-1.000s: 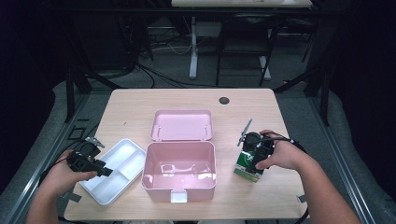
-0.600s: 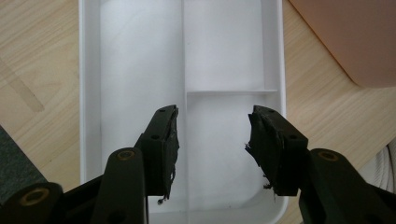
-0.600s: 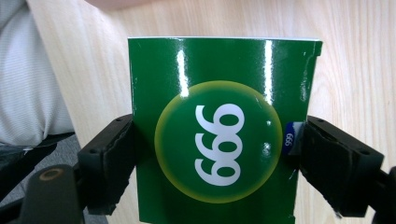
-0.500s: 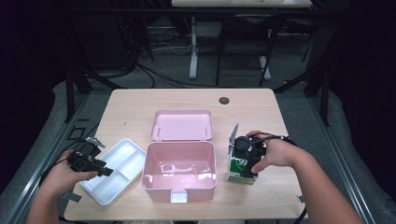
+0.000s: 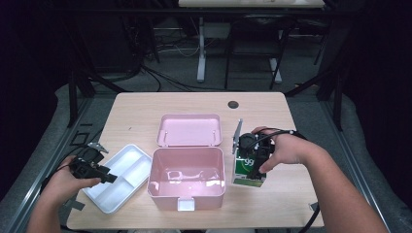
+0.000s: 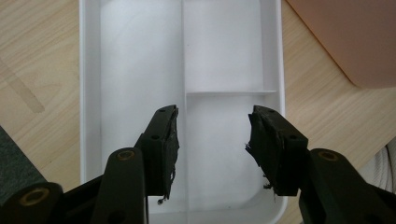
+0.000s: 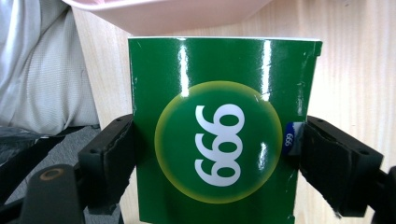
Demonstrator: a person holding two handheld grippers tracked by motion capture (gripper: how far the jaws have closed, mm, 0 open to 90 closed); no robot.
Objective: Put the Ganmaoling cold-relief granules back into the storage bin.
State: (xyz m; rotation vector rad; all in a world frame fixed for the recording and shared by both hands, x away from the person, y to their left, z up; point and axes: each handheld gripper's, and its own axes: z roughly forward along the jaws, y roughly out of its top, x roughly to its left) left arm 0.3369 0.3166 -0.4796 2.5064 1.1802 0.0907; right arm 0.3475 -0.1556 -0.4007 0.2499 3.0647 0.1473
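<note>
The pink box (image 5: 187,177) stood open between the white divided tray (image 5: 119,177) and the green carton (image 5: 248,167), close on both sides. Its raised lid (image 5: 190,130) blocked the back, while the far desk (image 5: 194,104) lay bare.

Over the last second the right gripper (image 5: 253,156) has carried the green box (image 5: 248,171) leftward across the table, from a spot well apart from the pink case (image 5: 187,178) to one just beside its right wall. The hand (image 5: 282,151) has turned with it, so the grey plate (image 5: 237,137), which leaned away to the right a second ago, now stands nearly upright next to the case's open lid (image 5: 190,130).
</note>
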